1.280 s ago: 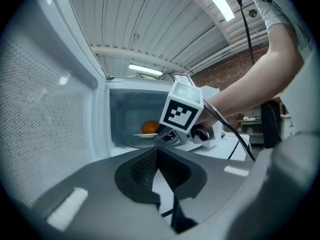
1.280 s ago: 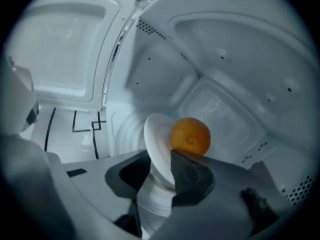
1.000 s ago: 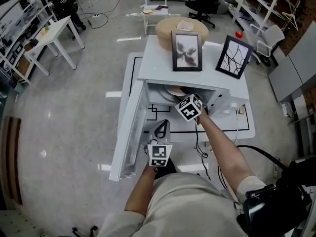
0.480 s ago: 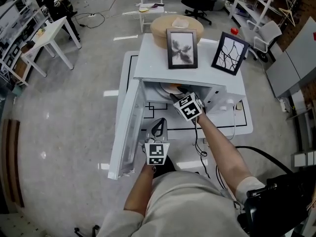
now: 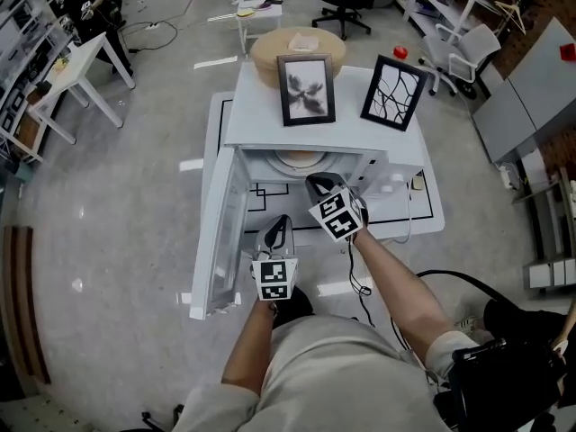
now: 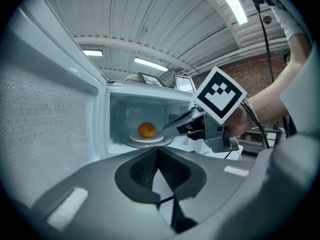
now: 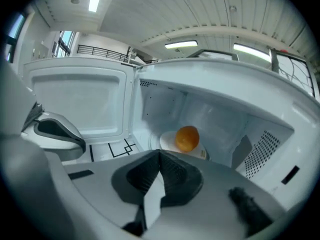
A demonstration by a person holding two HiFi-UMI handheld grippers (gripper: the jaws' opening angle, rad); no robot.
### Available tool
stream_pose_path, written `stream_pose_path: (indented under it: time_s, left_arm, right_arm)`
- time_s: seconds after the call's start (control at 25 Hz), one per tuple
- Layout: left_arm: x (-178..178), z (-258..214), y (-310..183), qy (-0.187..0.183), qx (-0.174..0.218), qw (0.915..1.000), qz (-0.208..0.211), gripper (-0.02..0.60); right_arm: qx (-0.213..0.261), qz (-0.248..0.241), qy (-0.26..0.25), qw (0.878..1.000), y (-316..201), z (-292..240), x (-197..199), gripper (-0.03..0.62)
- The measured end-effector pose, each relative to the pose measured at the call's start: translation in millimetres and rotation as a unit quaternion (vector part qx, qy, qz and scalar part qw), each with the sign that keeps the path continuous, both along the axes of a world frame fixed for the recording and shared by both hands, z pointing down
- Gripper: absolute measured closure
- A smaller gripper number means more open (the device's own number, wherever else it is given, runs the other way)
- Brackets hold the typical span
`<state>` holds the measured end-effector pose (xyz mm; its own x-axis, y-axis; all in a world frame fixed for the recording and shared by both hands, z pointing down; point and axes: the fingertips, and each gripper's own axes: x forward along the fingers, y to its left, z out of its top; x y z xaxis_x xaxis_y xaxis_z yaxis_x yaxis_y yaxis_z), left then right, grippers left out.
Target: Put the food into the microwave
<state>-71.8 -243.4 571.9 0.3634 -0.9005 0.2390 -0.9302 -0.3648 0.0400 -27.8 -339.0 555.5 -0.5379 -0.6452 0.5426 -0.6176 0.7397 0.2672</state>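
A white microwave (image 5: 315, 133) stands on a low white table (image 5: 423, 214) with its door (image 5: 220, 241) swung open to the left. Inside it an orange round piece of food (image 7: 187, 138) rests on a white plate (image 7: 167, 143); the food (image 6: 147, 130) also shows in the left gripper view. My right gripper (image 5: 317, 184) hovers just outside the opening. Its jaws have just been closing and are shut with nothing between them. My left gripper (image 5: 279, 223) is shut and empty, held in front of the open door, lower than the right one.
Two framed pictures (image 5: 306, 90) (image 5: 393, 93) stand on the microwave's top, with a round wicker basket (image 5: 297, 48) behind them. A black cable (image 5: 355, 273) trails from the right gripper. Office chairs, shelves and another white table (image 5: 85, 57) stand farther off.
My right gripper has drawn back out of the microwave's cavity toward me and risen a little. The left gripper has stayed in place beside the door.
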Motion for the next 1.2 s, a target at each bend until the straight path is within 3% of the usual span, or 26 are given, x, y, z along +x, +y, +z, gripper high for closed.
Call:
stream_pose_path:
  time_s: [0.28,0.56,1.2]
  left_arm:
    - [13.4,-23.3,14.2,-0.002,0.000,1.0000,0.006,0.574]
    - [24.1,-60.0,28.9,0.000,0.028,0.9996,0.000,0.574]
    - [46.8,-80.8,74.2,0.008,0.043,0.9990,0.001,0.574]
  right_arm:
    - [0.007,-0.010,-0.022,1.000,38.9,-26.0,5.8,0.583]
    - [0.033,-0.011,-0.052,0.998,80.0,-61.5,18.9,0.583]
    - [0.054,0.022,-0.117,0.991,160.3,-87.2,56.0,0.583]
